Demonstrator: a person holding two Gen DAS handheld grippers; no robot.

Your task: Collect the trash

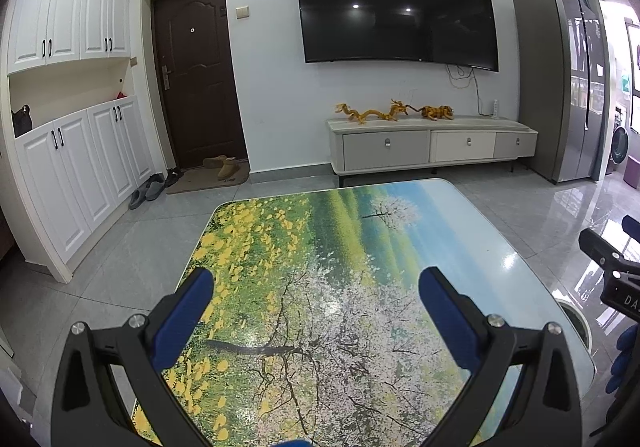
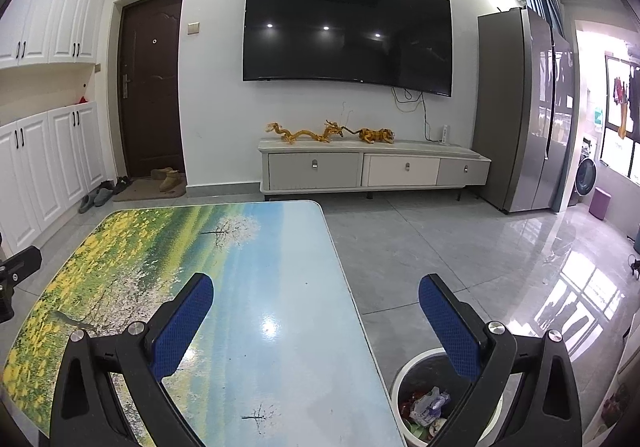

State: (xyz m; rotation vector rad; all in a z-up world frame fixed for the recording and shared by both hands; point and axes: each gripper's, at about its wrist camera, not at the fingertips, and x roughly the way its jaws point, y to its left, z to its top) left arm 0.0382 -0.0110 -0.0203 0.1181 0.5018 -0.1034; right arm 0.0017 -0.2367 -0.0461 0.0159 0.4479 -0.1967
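A white round trash bin [image 2: 404, 379] stands on the floor at the table's right side, with crumpled wrappers and scraps [image 2: 428, 407] inside it. Its rim also shows in the left wrist view [image 1: 578, 317]. My right gripper [image 2: 316, 301] is open and empty, above the table's right edge and the bin. My left gripper [image 1: 316, 293] is open and empty above the table [image 1: 320, 247], whose top bears a printed picture of flowers and trees. The right gripper's body shows at the right edge of the left wrist view [image 1: 612, 271]. No loose trash shows on the table.
A TV cabinet [image 2: 372, 167] with yellow figurines stands against the far wall under a wall TV [image 2: 348, 31]. A grey fridge [image 2: 524, 111] is at the right. White cupboards [image 1: 80, 159], a brown door [image 1: 196, 75] and shoes [image 1: 152, 187] are at the left.
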